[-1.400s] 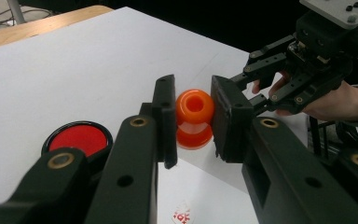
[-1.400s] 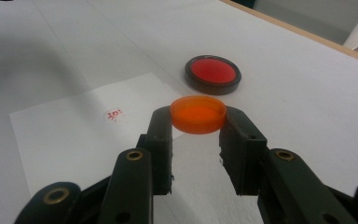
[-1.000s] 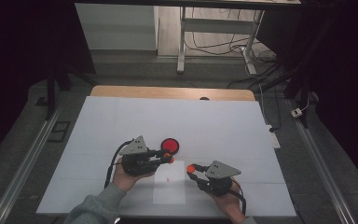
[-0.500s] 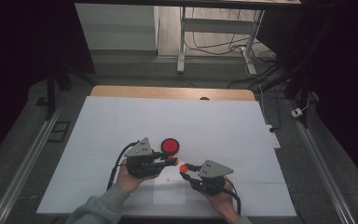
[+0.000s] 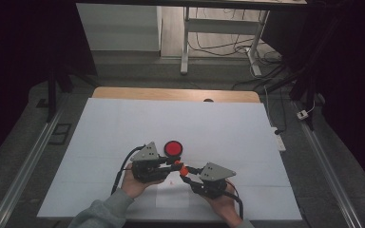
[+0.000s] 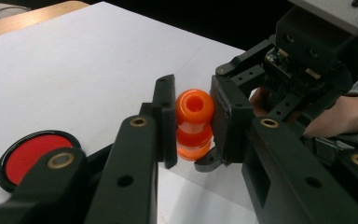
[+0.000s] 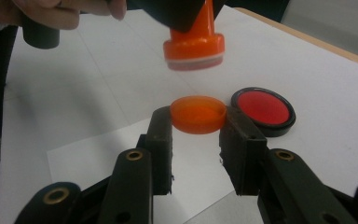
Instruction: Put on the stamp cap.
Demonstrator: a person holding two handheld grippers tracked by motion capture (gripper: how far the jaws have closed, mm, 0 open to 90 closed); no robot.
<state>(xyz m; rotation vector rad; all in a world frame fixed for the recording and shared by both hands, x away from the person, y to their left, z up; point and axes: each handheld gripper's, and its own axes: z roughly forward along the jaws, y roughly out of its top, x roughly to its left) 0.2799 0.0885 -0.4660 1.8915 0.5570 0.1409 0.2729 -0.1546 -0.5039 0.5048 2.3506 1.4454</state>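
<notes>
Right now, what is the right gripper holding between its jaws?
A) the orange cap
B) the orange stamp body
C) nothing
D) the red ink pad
A: in the right gripper view, the right gripper clamps the orange cap, with the stamp held above by the left gripper.

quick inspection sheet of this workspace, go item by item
surface: white sheet over a wooden table, a smaller paper at the near edge.
job's things: orange stamp gripped in the left claw; its orange cap pinched in the right claw, apart from and below the stamp; red ink pad, open, on the sheet.
clutter: nothing seen.
grippers: both shut on their parts, close together.
cables: one trails from each gripper; more on the floor behind.
surroundings: dark room, table legs beyond, rails on both sides.
</notes>
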